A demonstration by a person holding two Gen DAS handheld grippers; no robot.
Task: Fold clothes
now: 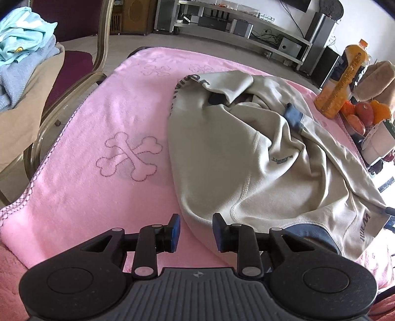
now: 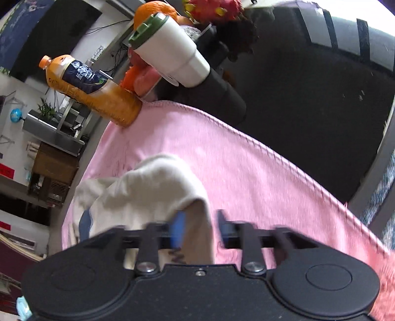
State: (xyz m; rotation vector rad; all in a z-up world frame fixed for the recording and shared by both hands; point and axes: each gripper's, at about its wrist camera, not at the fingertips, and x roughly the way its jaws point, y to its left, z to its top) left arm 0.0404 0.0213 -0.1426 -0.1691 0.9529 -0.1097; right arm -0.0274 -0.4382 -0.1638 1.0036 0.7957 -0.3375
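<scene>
Landmark: pink towel over the counter. Clothes pile sat on a chair off the towel's left edge. Left gripper at the towel's near edge, fingers apart, nothing between them, garment hem just beyond. Beige garment lay crumpled on the towel's right half. Juice bottle stood at the towel's far right corner. Right gripper blurred; fingers apart, garment fold between them, no clamp visible.

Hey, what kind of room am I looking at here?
Probably a home living room: a media shelf with speakers stands along the wall, a juice bottle and fruit sit by a pink blanket, and a chair holds clothes.
</scene>
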